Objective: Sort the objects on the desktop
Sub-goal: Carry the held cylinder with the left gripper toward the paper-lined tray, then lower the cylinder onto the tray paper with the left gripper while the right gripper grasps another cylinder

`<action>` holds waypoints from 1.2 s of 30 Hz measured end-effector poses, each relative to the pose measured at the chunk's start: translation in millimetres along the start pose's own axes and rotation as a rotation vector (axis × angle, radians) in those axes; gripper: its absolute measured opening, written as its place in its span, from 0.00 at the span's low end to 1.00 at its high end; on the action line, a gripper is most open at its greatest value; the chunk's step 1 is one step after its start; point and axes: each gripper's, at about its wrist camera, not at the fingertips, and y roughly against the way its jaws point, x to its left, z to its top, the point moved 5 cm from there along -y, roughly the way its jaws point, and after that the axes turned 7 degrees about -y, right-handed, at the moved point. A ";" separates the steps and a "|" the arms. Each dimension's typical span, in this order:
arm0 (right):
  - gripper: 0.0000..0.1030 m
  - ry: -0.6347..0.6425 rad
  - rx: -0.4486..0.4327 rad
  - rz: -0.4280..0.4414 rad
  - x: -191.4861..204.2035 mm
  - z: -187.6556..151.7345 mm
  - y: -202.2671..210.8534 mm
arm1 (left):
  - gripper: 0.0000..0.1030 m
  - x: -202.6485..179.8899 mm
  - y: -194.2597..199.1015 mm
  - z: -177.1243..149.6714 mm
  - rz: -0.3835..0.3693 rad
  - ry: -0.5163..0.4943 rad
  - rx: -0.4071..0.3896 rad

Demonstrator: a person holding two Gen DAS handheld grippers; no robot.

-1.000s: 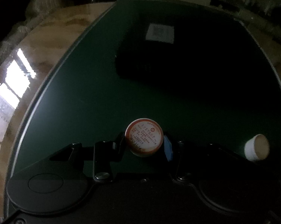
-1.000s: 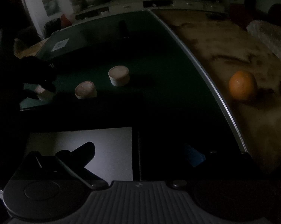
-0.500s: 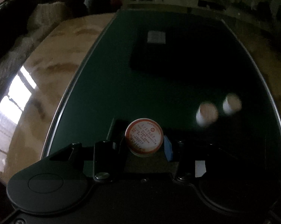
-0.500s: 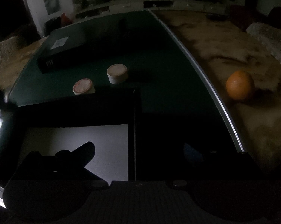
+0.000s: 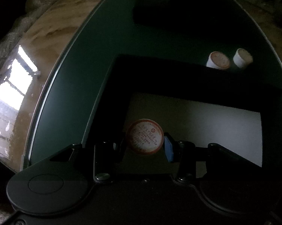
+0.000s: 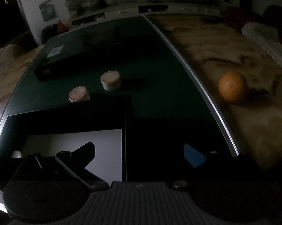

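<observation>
Carried across the green mat (image 5: 69, 86) since a second ago, away from the bare stretch near the flat black case (image 5: 178, 9) and now over the black box (image 5: 178, 78) with the pale floor. Left gripper (image 5: 146, 146) clamped on a small round container (image 5: 144, 136), orange-rimmed printed lid facing the camera, dark finger touching its left side, blue pad (image 5: 168, 149) touching its right. Held above the left end of the pale floor, near the box's left wall. Two more small containers (image 5: 217, 60) on the mat just beyond the box's far wall, close beside each other. Right gripper (image 6: 141, 153) hardly shifted, spread wide with nothing between its fingers, dark finger (image 6: 84, 153) over the pale floor, blue pad (image 6: 194, 156) over the dark compartment past the divider. Orange (image 6: 231, 86) on the brown tabletop, well apart from the mat's edge.
</observation>
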 end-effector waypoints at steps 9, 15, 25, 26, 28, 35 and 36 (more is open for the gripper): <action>1.00 0.004 -0.002 0.003 1.2 -0.7 0.6 | 0.39 0.8 -8.6 -2.2 0.017 -0.010 0.000; 1.00 -0.004 0.001 0.004 -0.1 -0.3 1.6 | 0.48 -1.5 -7.2 -4.1 0.021 -0.020 -0.010; 1.00 -0.037 -0.014 0.117 3.4 4.6 14.4 | 0.74 -4.1 17.9 -15.2 0.028 -0.007 -0.063; 1.00 -0.043 -0.031 0.128 4.1 9.4 17.7 | 0.74 -4.9 21.3 -17.2 0.028 -0.006 -0.069; 1.00 -0.054 -0.064 0.151 5.6 19.2 24.4 | 0.76 -7.7 27.2 -22.3 0.031 -0.008 -0.078; 1.00 -0.028 -0.088 0.126 19.7 88.7 0.8 | 0.80 -18.2 35.6 -36.8 0.047 -0.037 -0.081; 1.00 -0.024 -0.075 0.115 22.2 98.5 -8.7 | 0.81 -20.2 35.9 -37.9 0.050 -0.042 -0.081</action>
